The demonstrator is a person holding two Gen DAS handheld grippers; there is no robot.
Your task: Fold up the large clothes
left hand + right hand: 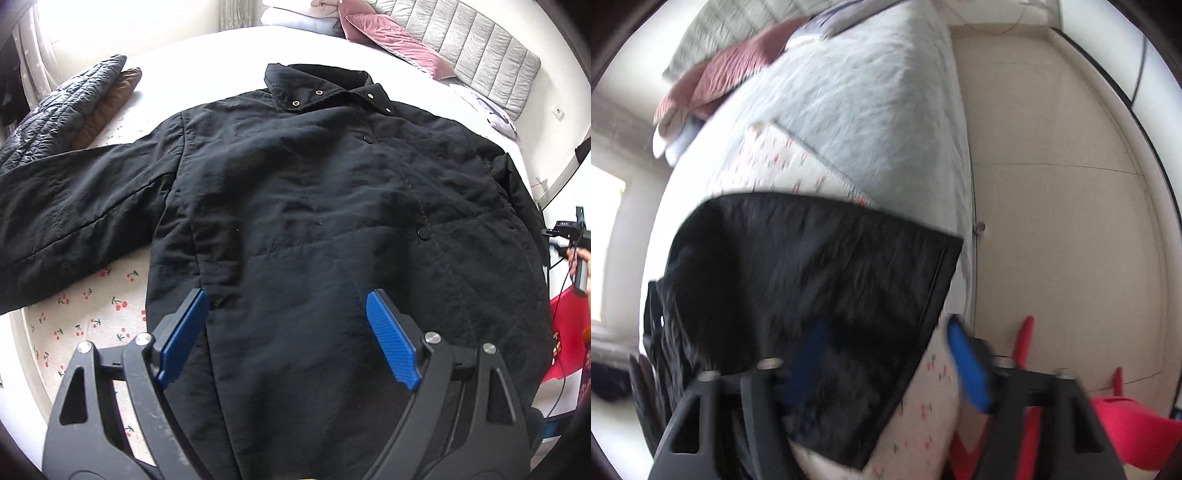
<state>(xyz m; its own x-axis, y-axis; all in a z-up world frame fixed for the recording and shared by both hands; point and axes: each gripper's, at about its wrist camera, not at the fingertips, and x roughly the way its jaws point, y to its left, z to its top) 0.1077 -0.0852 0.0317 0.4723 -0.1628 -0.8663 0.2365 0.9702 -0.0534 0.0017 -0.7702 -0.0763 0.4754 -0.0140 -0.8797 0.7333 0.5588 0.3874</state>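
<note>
A large black jacket (314, 206) lies spread front up on the bed, collar at the far end, its left sleeve (74, 206) stretched out to the left. My left gripper (286, 306) is open and empty, its blue fingers (391, 339) hovering over the jacket's lower hem. In the right wrist view, which is blurred, the jacket's right sleeve (812, 280) lies over the bed's edge. My right gripper (886, 354) is open, with the sleeve's end between and under its blue fingers (967, 365). The right gripper's handle also shows at the right edge of the left wrist view (576, 251).
The bed (74, 332) has a cherry-print sheet and a white quilt (868, 96). Folded quilted jackets (74, 110) lie at the far left, pink pillows (395, 40) and a grey headboard (480, 48) at the far end. A red chair (1126, 424) stands on the beige floor (1052, 184) beside the bed.
</note>
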